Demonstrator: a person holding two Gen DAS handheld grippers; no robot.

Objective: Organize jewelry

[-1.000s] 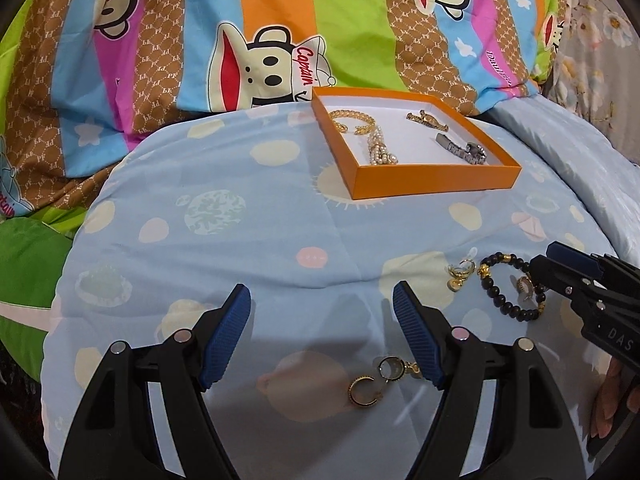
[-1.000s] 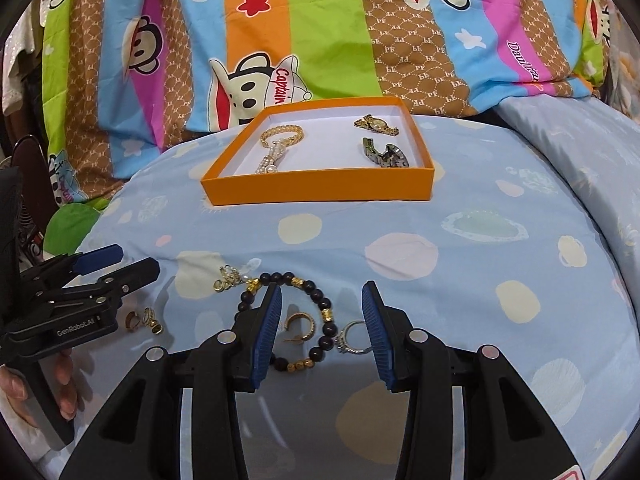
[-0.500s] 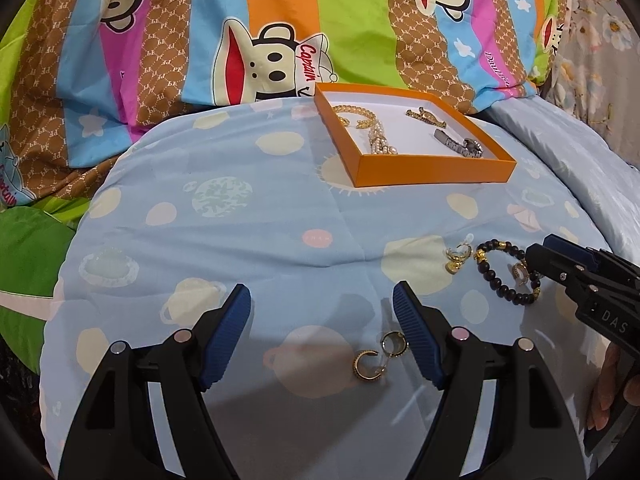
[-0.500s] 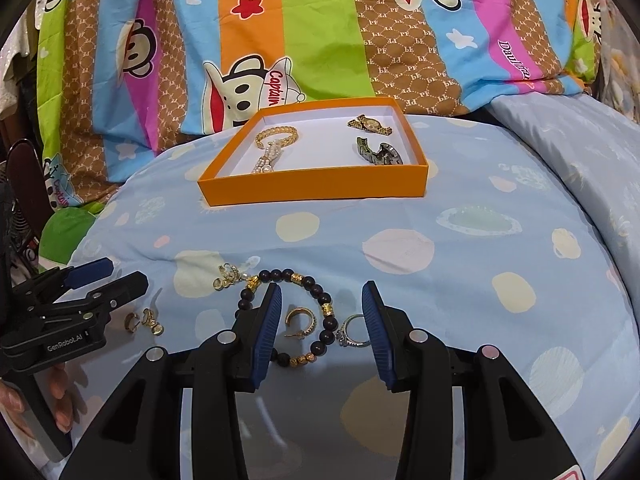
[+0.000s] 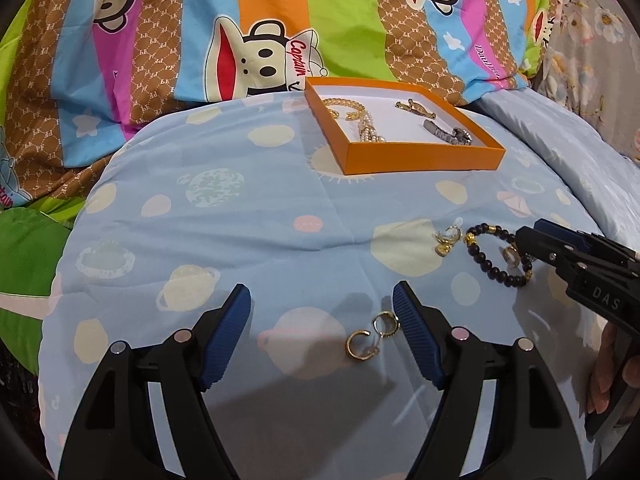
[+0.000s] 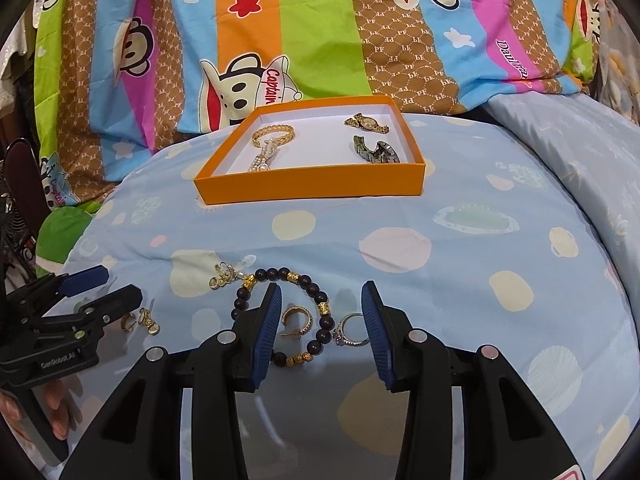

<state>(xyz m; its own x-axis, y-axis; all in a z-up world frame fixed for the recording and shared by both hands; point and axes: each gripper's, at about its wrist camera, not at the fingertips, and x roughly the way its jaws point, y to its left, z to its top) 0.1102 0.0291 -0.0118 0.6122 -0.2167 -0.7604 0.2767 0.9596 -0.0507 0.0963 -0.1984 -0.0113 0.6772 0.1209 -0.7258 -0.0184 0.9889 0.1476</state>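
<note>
I hold a pair of tongs in each hand over the pale blue planet-print quilt (image 5: 224, 240). My left gripper (image 5: 322, 312) has its jaws wide apart with nothing between the pads. Two small gold hoop earrings (image 5: 372, 338) lie on the quilt inside that gap, close to the right-hand pad at about 4 o'clock from the gap's middle; whether the nearer hoop touches the pad I cannot tell.

My right gripper (image 6: 320, 312) has its jaws at a narrower spread, and the pads press on nothing. Between them lie a gold half-hoop earring (image 6: 297, 319) and the right-hand arc of the black bead bracelet (image 6: 280, 312) with its gold spacers. The left pad sits over the bracelet's left part. A silver ring with a stone (image 6: 352, 334) lies just beside the right pad, at 4 o'clock from the half-hoop. A small cluster of gold earrings (image 6: 224, 274) sits at 10 o'clock from the bracelet, just outside its beads.

The orange box (image 6: 312, 186) stands further off at 12 o'clock, well apart from both grippers. On its white floor lie a gold chain bracelet with a pearl strand (image 6: 270, 142) at the left, a gold watch (image 6: 366, 122) at the back right, and a dark metal watch (image 6: 376, 151) in front of it.

Beyond the box a striped cartoon-monkey blanket (image 5: 280, 20) rises.
</note>
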